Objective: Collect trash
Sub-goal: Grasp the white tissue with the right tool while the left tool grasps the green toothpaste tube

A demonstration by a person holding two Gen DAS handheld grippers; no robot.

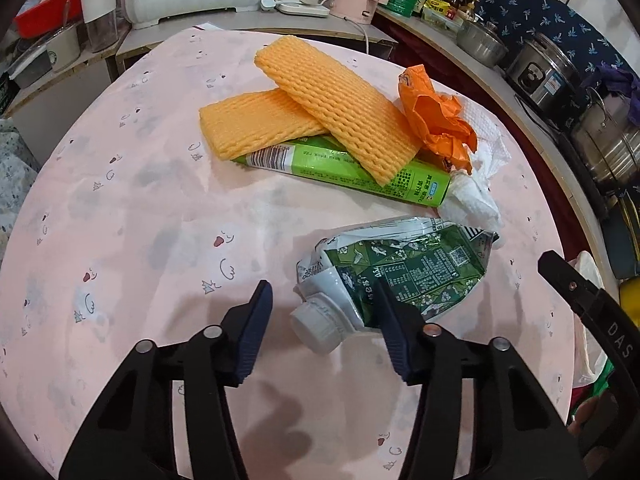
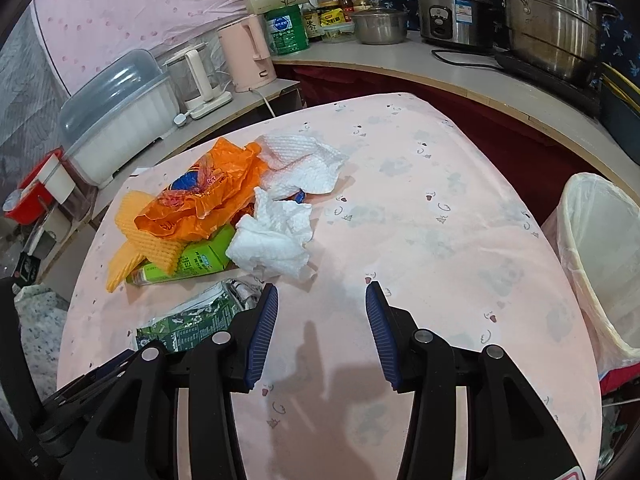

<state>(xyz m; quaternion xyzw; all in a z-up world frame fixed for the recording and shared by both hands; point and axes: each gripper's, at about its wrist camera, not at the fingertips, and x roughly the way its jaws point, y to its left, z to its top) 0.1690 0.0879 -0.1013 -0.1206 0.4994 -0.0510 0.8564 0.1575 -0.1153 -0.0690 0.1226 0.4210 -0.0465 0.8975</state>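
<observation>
A crushed green and white milk carton (image 1: 404,268) lies on the pink table (image 1: 140,208), its grey cap (image 1: 316,328) pointing toward me. My left gripper (image 1: 320,296) stands open astride the cap end; the right finger overlaps the carton and the left pad is clear of the cap. Behind it lie two orange foam nets (image 1: 336,112), a green box (image 1: 344,168), an orange plastic bag (image 1: 436,120) and crumpled white paper towels (image 1: 476,196). My right gripper (image 2: 322,290) is open over bare tablecloth, just short of a crumpled paper towel (image 2: 272,240).
A bin with a white liner (image 2: 600,264) stands off the table's right edge. A counter behind holds a pink kettle (image 2: 248,52), a rice cooker (image 2: 456,12), steel pots (image 2: 552,28) and a covered dish rack (image 2: 116,120). The left gripper's body (image 2: 80,392) is at lower left.
</observation>
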